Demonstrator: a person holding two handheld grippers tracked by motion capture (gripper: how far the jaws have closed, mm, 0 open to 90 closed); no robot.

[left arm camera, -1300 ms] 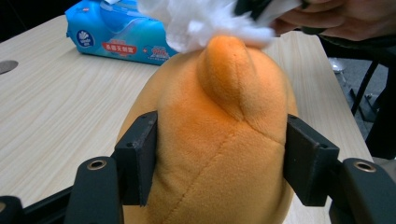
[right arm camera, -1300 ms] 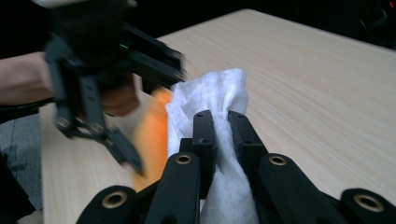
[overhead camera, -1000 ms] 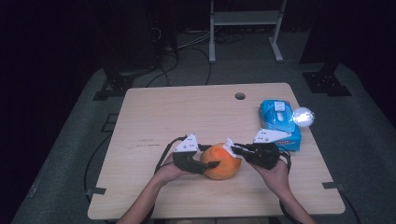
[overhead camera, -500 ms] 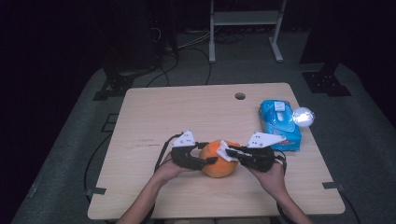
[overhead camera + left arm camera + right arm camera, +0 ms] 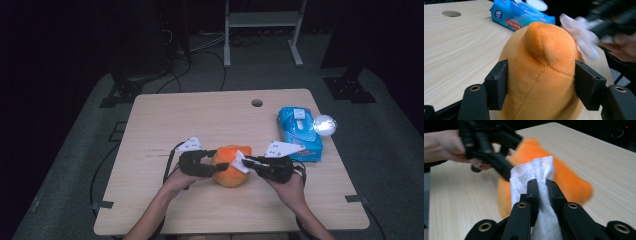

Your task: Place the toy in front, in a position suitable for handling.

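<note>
Plush toy: an orange plush toy (image 5: 231, 165) sits on the near middle of the wooden surface (image 5: 165, 120), between the two grippers.
Left gripper: the left gripper (image 5: 214, 161) comes in from the toy's left; in its own view the jaws press on both flanks of the toy (image 5: 541, 82), partly open around its soft body, holding it.
Right gripper: the right gripper (image 5: 246, 162) reaches in from the toy's right, its jaws nearly closed and pinching a white wipe (image 5: 541, 195).
Wipe: the bunched wipe (image 5: 238, 162) lies against the toy's right upper side, touching the orange fabric.
Tissue pack: a blue pack of tissues (image 5: 299, 132) lies on the surface behind the right hand, near the right edge, well apart from the toy.
Round thing: a small pale, shiny ball-like thing (image 5: 324, 124) sits at the pack's far right corner; what it is cannot be told.
Hole: a round cable hole (image 5: 257, 103) lies near the far edge.
In the way: the left gripper (image 5: 486, 145) sits close behind the wipe, beside the toy.
</note>
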